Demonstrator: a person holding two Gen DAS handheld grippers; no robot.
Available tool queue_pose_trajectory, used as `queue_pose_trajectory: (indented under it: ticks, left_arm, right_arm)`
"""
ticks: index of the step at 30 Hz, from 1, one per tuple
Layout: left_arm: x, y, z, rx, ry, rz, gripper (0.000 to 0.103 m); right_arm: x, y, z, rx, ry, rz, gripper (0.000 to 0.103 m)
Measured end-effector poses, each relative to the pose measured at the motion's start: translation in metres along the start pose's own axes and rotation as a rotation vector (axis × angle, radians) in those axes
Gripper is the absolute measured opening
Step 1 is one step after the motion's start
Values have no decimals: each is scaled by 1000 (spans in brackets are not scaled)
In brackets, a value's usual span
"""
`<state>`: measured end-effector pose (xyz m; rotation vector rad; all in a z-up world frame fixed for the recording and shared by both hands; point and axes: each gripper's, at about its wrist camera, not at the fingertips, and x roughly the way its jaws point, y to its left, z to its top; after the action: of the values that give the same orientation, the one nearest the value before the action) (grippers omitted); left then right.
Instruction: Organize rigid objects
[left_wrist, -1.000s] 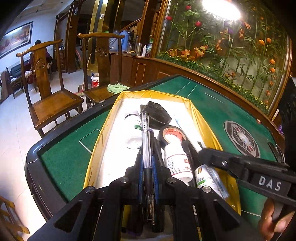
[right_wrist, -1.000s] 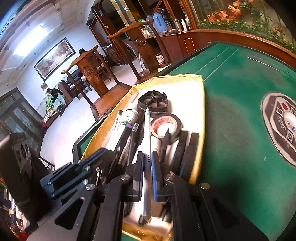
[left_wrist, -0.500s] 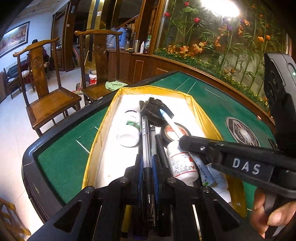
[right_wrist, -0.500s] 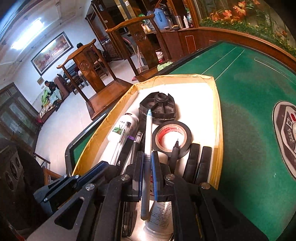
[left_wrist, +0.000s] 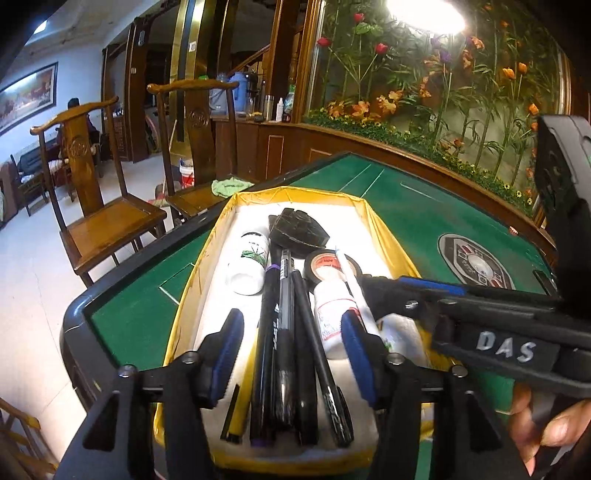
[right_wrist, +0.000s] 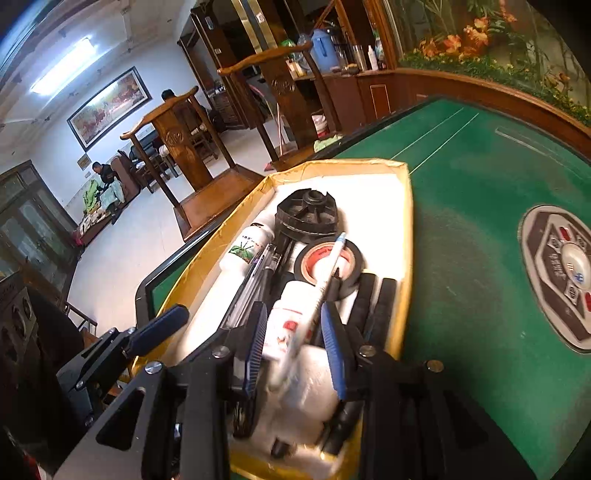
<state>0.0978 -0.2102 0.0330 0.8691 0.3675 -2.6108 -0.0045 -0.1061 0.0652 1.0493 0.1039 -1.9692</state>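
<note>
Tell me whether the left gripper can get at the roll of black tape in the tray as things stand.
Probably not cleanly. The left gripper is open, but pens lie under it, a white pen lies across the tape roll, and the right gripper reaches in beside it.

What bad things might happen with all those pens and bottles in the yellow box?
1. The white pen rests slanted across the black tape roll and red-labelled white bottle, so it may roll off.
2. The right gripper and left gripper, jaws just opened, hang close together and might bump.
</note>
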Motion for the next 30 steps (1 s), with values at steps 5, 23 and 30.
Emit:
queue_pose_trajectory:
  ticks: [5, 23, 30]
  left_arm:
    - [-27, -5, -14, 5, -90, 34, 77]
    - [-91, -16, -48, 12, -216, 57, 102]
    - [-98, -17, -46, 34, -203, 204, 102]
  right_arm:
    - [-42, -8, -18, -47, -85, -27, 30]
    - [-138, -32, -102, -143, -358, -23, 86]
    - [-138, -36, -117, -119, -340, -41, 90]
